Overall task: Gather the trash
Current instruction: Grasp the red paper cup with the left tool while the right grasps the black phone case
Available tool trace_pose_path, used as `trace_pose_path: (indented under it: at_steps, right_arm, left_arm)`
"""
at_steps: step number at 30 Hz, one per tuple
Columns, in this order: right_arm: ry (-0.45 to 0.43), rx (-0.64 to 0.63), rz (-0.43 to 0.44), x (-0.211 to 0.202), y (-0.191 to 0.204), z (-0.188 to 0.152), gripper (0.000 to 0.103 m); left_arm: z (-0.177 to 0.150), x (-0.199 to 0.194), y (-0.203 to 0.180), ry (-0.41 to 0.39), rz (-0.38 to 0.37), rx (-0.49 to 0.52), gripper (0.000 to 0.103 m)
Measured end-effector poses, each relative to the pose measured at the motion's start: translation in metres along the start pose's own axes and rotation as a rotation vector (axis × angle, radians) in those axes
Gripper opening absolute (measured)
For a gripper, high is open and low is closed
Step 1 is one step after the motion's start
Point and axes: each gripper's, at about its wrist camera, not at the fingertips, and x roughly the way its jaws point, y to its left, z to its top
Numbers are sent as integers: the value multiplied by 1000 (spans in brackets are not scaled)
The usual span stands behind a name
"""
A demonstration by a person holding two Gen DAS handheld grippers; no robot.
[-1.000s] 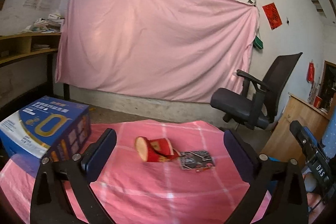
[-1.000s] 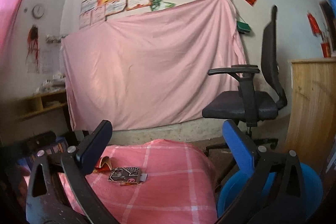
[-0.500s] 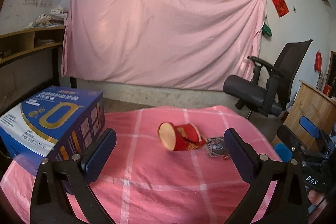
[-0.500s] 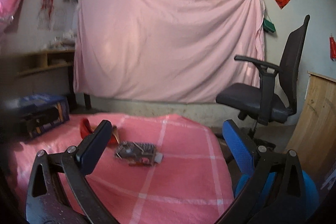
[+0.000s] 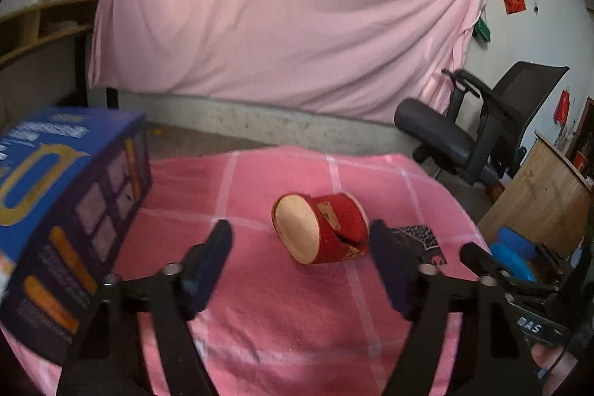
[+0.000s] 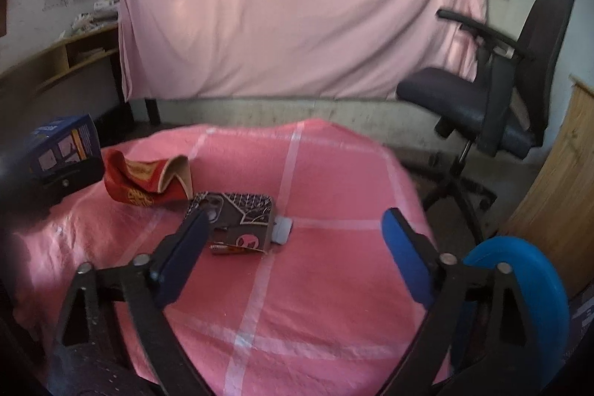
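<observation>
A bench (image 5: 260,307) draped in a pink checked cloth is filling both wrist views, with a pink sheet (image 5: 282,25) hanging on the wall behind it.

In the left wrist view, a blue printed carton (image 5: 63,210) is standing at the left edge, blurred and cut off by the frame. The left gripper (image 5: 300,247) is hovering above the cloth, its jaws closing but apart, touching nothing. Beyond and between them, a crushed red paper cup (image 5: 323,229) is lying on its side, its pale inside facing the camera. Just right of the cup, a dark patterned flat packet (image 5: 427,240) is partly hidden behind the right finger. Further right, a black office chair (image 5: 475,128) is standing on the floor, and the other gripper is poking in at the lower right corner, mostly cut off.

In the right wrist view, the carton (image 6: 67,147) is sitting at the far left, dim and half lost in shadow. The cup (image 6: 148,180) is lying beside it, touching the packet (image 6: 241,221). A small white piece (image 6: 282,229) is lying at the packet's right edge; what it is cannot be made out. The right gripper (image 6: 293,236) is hanging wide apart and empty, its left finger overlapping the packet's corner in the picture. A blue round bin (image 6: 527,284) is peeking out at the lower right, largely hidden.
</observation>
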Motion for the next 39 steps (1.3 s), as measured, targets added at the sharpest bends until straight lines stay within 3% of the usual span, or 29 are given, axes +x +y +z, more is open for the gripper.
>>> trace_pose_path:
  at_steps: [2, 7, 11, 13, 21, 26, 29, 30, 31, 39]
  right_arm:
    - [38, 24, 29, 10, 0, 1, 100]
    - [101, 33, 75, 28, 7, 1, 95]
    - [135, 38, 103, 37, 9, 2, 93]
    - [158, 54, 135, 43, 7, 4, 90]
    - [158, 33, 194, 34, 13, -3, 67]
    - [141, -1, 221, 21, 20, -10, 64]
    - [129, -19, 230, 10, 24, -15, 53]
    - [132, -22, 241, 9, 24, -16, 41]
    - [133, -24, 245, 7, 25, -19, 38]
    - [103, 17, 272, -5, 17, -23, 41]
  left_arm:
    - [3, 7, 3, 34, -19, -24, 52]
    - [8, 15, 10, 82, -44, -74, 44]
    - [7, 19, 11, 125, -45, -73, 22]
    - [8, 18, 7, 127, -52, -58, 16]
    - [-1, 8, 8, 131, -29, -56, 13]
    - [-10, -10, 8, 118, -6, -42, 11]
    - [-12, -19, 8, 113, 6, -44, 10]
    - [-13, -23, 8, 109, 15, -42, 10]
    - [-15, -27, 7, 107, 20, -41, 10]
    - [-29, -48, 14, 115, 79, -81, 10]
